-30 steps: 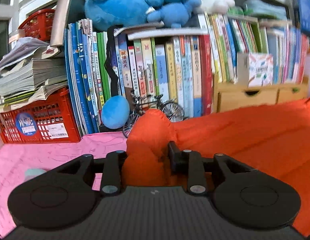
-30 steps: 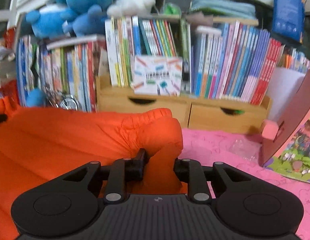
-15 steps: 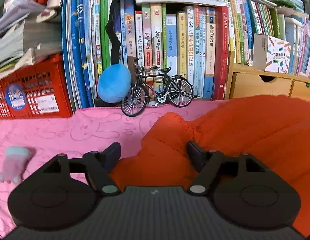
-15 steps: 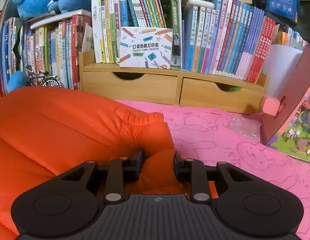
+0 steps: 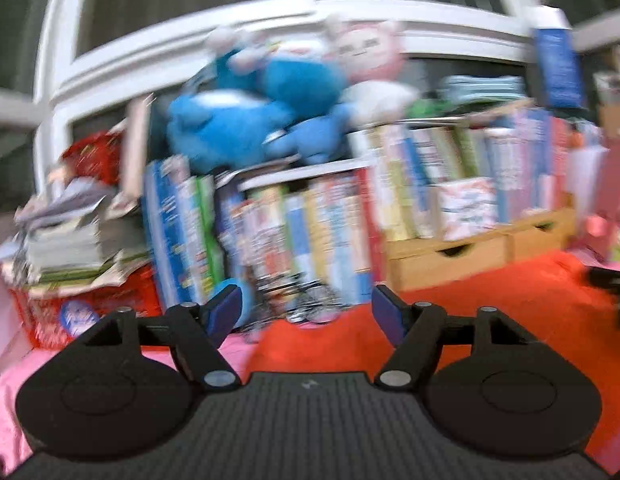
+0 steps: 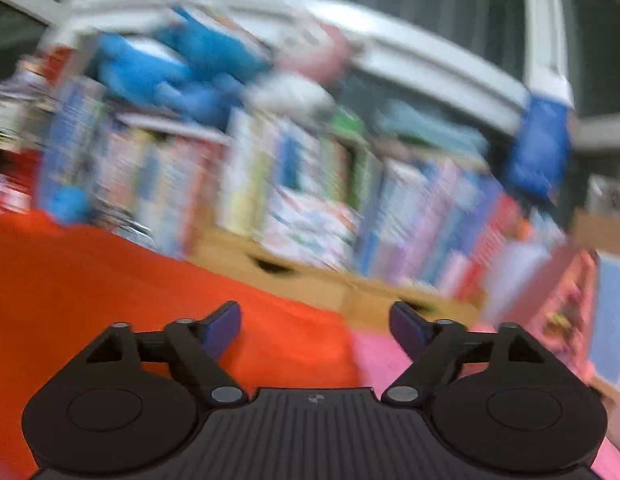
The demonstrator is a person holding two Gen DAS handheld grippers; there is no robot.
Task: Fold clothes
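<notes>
An orange garment [image 5: 490,304] lies spread on the pink cloth [image 5: 5,392], and both views are blurred by motion. My left gripper [image 5: 305,312] hovers over the garment's left end, its jaws opening wide, nothing between them. In the right wrist view the orange garment [image 6: 109,288] fills the lower left. My right gripper [image 6: 316,330] is over its right edge, its jaws also opening, pads apart from the fabric. At the right edge of the left wrist view a dark shape [image 5: 608,284] sits on the garment; it may be the other gripper.
A row of upright books [image 5: 330,232] lines the back, with blue and pink plush toys [image 5: 269,112] on top. Wooden drawers [image 5: 450,256] stand behind the garment. A red crate [image 5: 69,312] with stacked papers is at the left. A picture book [image 6: 566,312] leans at the right.
Both grippers let go of the orange fabric and opened wide. Both pulled back and tilted up, so more of the shelf and window frame shows. The garment lies flatter.
</notes>
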